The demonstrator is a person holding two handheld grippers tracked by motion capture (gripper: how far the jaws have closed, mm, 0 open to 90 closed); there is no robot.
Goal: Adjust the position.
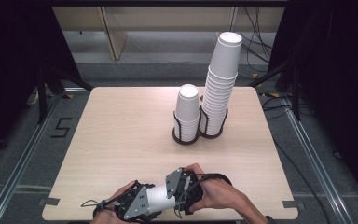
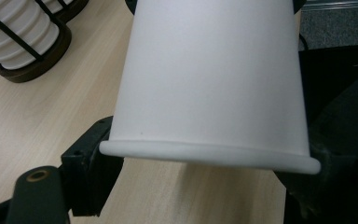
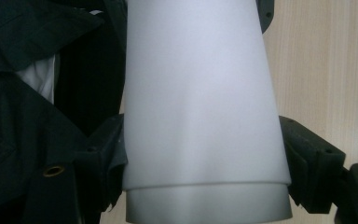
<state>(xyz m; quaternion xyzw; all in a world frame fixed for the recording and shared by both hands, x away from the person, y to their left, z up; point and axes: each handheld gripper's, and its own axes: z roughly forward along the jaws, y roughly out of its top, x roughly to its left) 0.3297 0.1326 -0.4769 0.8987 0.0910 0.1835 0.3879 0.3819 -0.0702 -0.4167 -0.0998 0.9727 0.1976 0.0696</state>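
High view, near edge of the wooden table (image 1: 121,140): a white paper cup (image 1: 157,197) is lying on its side, hanging just above the tabletop between two hand-held grippers.

Left gripper (image 1: 137,205): its jaws are clamping the cup near the rolled rim (image 2: 209,156), one black jaw pressing on each side in the left gripper view.

Right gripper (image 1: 179,186): its jaws are sitting against both sides of the cup's tapered end (image 3: 200,116) in the right gripper view, gripping it.

Mid-table, right of centre: a short stack of cups (image 1: 187,112) is standing upside down in a black wire holder (image 1: 186,135).

Just beside it, farther right: a tall stack of cups (image 1: 220,88) is leaning slightly in a second holder (image 1: 213,132).
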